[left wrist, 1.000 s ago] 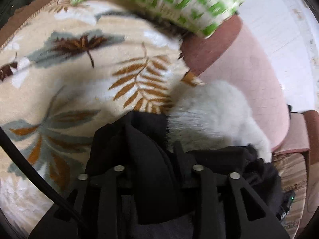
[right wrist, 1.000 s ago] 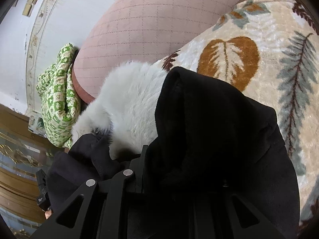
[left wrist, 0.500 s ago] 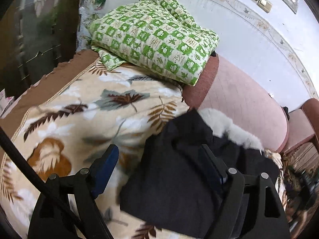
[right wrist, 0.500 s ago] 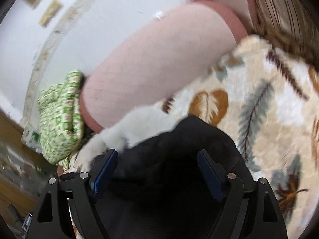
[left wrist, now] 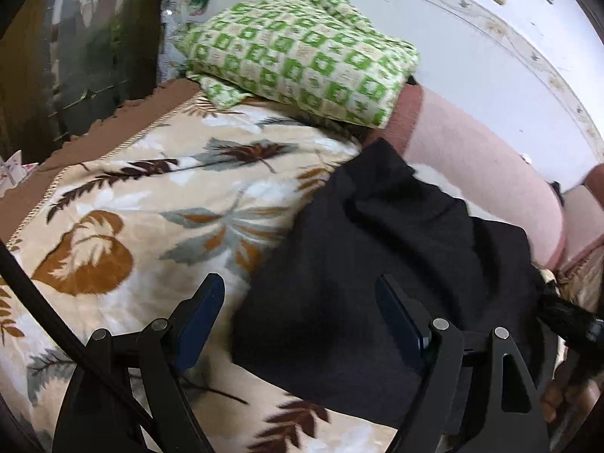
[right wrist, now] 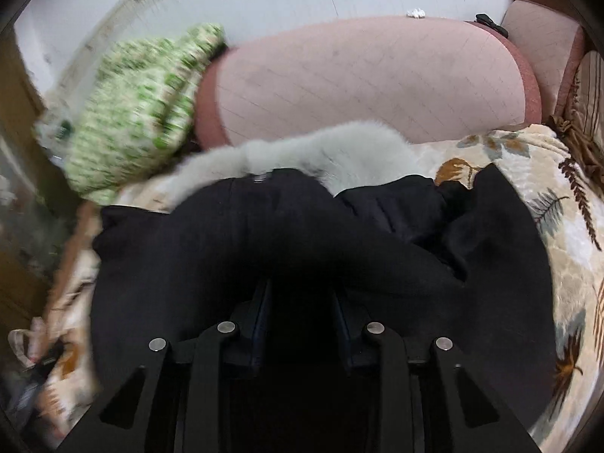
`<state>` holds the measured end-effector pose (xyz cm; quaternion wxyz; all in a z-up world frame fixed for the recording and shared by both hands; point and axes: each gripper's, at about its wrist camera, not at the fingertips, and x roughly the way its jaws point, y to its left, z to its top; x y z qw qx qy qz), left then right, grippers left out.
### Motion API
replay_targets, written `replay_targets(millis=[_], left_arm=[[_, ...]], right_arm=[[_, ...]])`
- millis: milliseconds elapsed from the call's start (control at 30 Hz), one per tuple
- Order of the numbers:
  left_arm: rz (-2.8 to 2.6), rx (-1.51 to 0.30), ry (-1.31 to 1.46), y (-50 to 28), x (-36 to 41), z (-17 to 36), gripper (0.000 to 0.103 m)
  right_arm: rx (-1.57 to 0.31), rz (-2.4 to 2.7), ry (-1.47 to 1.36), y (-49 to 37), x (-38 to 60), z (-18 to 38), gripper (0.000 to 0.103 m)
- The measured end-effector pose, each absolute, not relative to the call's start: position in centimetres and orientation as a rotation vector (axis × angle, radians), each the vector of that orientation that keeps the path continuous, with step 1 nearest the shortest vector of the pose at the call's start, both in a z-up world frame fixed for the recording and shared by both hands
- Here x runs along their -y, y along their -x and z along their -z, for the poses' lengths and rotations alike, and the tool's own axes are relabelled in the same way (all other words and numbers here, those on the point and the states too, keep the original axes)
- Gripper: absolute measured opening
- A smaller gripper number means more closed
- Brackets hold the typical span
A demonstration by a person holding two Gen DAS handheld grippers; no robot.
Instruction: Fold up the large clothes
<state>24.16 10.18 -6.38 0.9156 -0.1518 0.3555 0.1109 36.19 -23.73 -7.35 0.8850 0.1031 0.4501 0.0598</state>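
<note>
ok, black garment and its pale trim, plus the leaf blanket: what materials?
Black garment: matte woven cloth, maybe wool blend; no sheen, soft folds. Pale trim: fluffy fur, likely faux; long fuzzy pile. Leaf blanket: plush fleece, slight sheen on a short nap.

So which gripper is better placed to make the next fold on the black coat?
Probably right: the right gripper has just been closing with the black fur-collared coat between its fingers, while the left gripper hovers open above it.

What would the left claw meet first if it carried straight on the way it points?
Probably the black coat: its edge lies between and just ahead of the open left claw, on the leaf-print blanket. Depth is unclear, so the blanket beside it might come first.
</note>
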Motion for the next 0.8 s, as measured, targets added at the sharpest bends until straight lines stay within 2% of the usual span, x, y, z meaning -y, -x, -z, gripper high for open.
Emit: replay_targets(millis=[133,333,433,633,800], left_arm=[[-0.261,-0.781,0.371,-25.0,-12.4,7.7,0.081],[-0.305,-0.847,0.360,-25.7,-13.2,9.0,0.081],[-0.318,-0.862,0.338,-25.7,-13.2,9.2,0.081],[-0.325,-0.843,0.343,-25.4,-13.4,9.0,0.081],[-0.408,-0.918,0.183,-26.6,-12.5,10.5,0.081]], right_arm=[[-0.958,-0.015,-0.141,-39.9,22.5,11.2,0.034],[-0.915,0.099,0.072,-41.6,19.4,12.4,0.034],[-0.909,0.101,0.129,-41.0,19.0,10.9,0.034],[-0.769,-0.076,-0.124,-35.7,19.9,4.1,0.034],[-0.826,-0.217,-0.097,-35.6,15.4,5.2,0.034]])
